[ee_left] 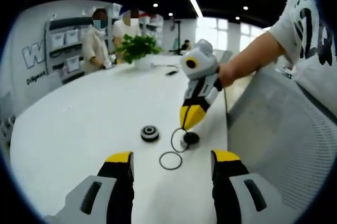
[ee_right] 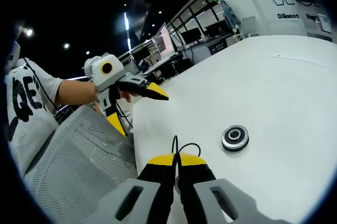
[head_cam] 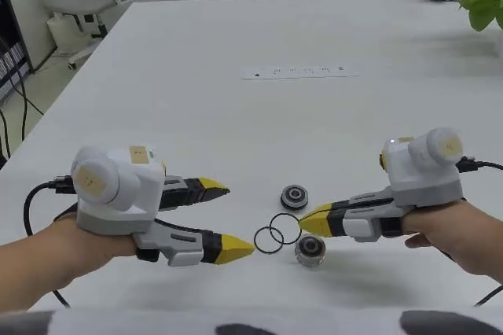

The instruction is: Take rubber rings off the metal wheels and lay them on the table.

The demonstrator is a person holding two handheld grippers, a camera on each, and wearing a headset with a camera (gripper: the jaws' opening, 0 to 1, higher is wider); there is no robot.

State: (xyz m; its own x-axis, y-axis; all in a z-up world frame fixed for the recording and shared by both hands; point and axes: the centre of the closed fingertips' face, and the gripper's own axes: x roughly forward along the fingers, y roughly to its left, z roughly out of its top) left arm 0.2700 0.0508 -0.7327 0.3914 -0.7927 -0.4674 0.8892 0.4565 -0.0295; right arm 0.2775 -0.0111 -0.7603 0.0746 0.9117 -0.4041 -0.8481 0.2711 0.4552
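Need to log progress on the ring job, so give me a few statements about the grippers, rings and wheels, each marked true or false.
1. The left gripper has its jaws open and holds nothing. True.
2. The right gripper is shut on a metal wheel. False: it is shut on a rubber ring.
3. Two metal wheels sit on the table. True.
4. No ring lies on the table. False: a second rubber ring lies flat on it between the grippers.
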